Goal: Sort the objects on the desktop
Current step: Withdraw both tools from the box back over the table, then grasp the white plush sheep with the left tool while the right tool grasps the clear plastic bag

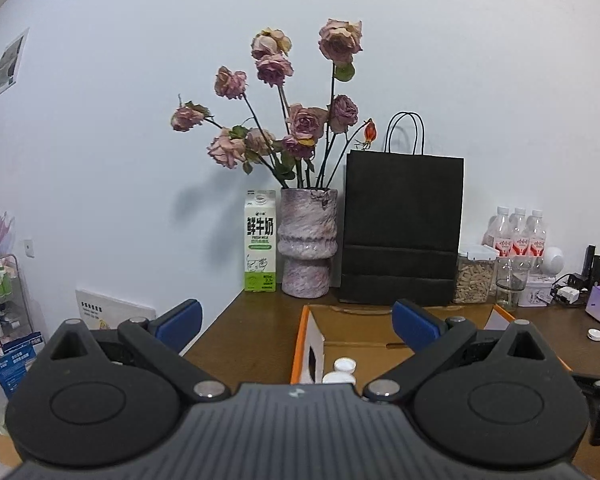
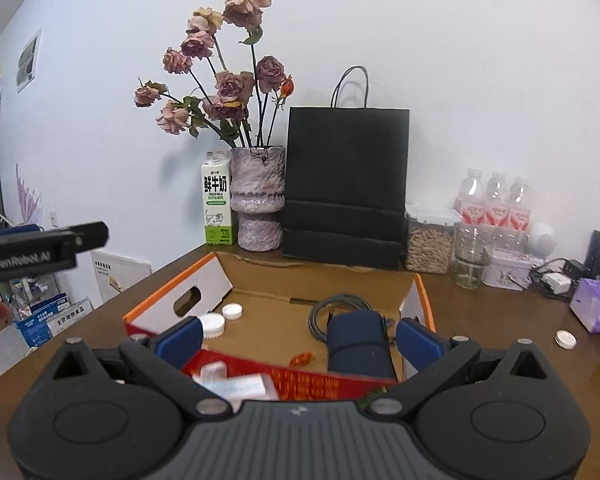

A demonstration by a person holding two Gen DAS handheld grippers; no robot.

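Observation:
An open cardboard box [image 2: 260, 276] with orange edges lies on the brown desk. In the right wrist view it holds white bottle caps [image 2: 233, 311], a coiled grey cable [image 2: 342, 303], a rolled dark blue pouch [image 2: 358, 344], an orange wrapper [image 2: 302, 358] and white packets [image 2: 240, 384]. My right gripper [image 2: 298, 334] is open and empty above the box's near side. My left gripper [image 1: 298, 320] is open and empty above the box's [image 1: 352, 316] left part, with two white caps [image 1: 344, 366] below it. A loose white cap [image 2: 565, 338] lies on the desk to the right.
Along the wall stand a milk carton [image 1: 260, 242], a vase of dried roses [image 1: 306, 240], a black paper bag [image 1: 402, 228], a jar of seeds [image 1: 473, 276], a glass jar [image 1: 510, 284], water bottles [image 1: 518, 236] and a purple tissue pack [image 2: 592, 304]. The desk's left edge drops to floor clutter.

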